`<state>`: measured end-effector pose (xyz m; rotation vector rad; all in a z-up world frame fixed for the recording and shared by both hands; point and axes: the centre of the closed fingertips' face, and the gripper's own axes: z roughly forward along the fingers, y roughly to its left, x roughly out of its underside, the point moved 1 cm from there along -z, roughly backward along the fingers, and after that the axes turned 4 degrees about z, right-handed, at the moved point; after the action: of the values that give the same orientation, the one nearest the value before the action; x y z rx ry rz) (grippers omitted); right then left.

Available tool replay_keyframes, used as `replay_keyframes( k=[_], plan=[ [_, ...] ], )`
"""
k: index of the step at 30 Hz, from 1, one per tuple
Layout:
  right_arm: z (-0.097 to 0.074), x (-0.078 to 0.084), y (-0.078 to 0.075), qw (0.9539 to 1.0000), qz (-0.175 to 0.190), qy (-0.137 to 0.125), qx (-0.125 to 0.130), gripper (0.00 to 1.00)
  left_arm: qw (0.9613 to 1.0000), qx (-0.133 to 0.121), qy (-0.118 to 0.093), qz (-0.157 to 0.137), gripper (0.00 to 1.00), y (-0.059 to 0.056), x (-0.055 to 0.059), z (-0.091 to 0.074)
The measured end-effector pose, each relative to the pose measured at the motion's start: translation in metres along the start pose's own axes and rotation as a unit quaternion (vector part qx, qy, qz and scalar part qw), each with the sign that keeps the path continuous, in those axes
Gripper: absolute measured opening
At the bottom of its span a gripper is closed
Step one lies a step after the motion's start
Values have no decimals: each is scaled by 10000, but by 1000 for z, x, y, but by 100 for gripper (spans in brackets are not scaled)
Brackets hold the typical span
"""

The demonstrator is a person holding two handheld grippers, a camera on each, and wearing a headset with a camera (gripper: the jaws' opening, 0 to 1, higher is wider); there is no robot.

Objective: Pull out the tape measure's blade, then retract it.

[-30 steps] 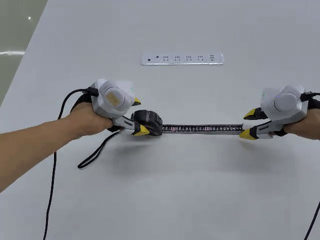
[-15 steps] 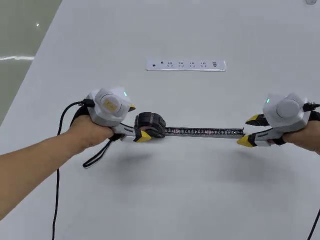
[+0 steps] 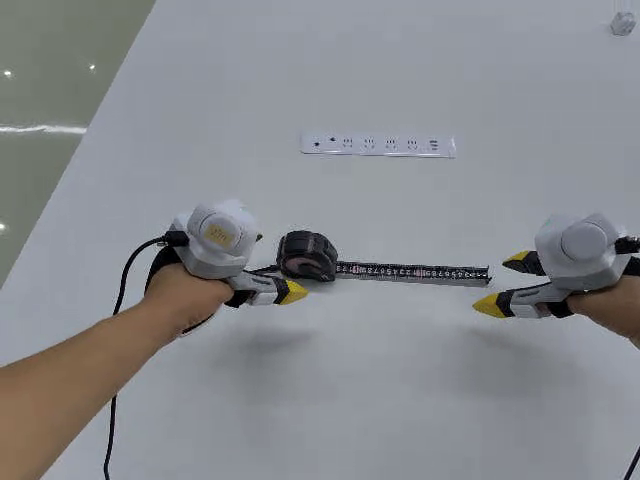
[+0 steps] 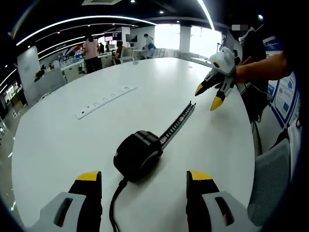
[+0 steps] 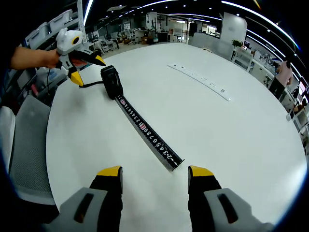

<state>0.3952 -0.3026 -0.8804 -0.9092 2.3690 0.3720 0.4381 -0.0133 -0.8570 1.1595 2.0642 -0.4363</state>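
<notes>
Now: tape measure [image 3: 306, 254] let go, blade [image 3: 412, 271] left drawn out on the desk [image 3: 400, 400]; left tongs [image 4: 142, 181] and right tongs [image 5: 154, 174] both agape, empty, so extension done, retraction pending.

Brightly and evenly lit from ceiling light strips [image 4: 72, 21]. Soft, pale shadows on the white table [image 3: 330, 400]. Sharp centre, bent edges in both gripper views; glare spots on floor [image 3: 40, 60].
</notes>
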Motion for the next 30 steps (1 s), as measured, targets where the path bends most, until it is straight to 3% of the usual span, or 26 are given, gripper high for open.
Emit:
replay_keyframes(
  k=[3, 13, 21, 30],
  plan=[
    [-2, 1, 4, 9999, 94, -50, 43, 57, 9997, -113, -14, -234, 72, -4, 4, -5],
    [-13, 2, 10, 9981, 504, -208, 284, 68, 9977, -310, -25, -598, 76, -13, 17, -10],
    [-22, 5, 23, 9956, 770, -351, 414, 74, 9949, -498, -112, -874, 81, -22, 18, -18],
    [-25, 6, 27, 9948, 835, -385, 449, 81, 9940, -546, -148, -935, 85, -26, 18, -23]
  ],
)
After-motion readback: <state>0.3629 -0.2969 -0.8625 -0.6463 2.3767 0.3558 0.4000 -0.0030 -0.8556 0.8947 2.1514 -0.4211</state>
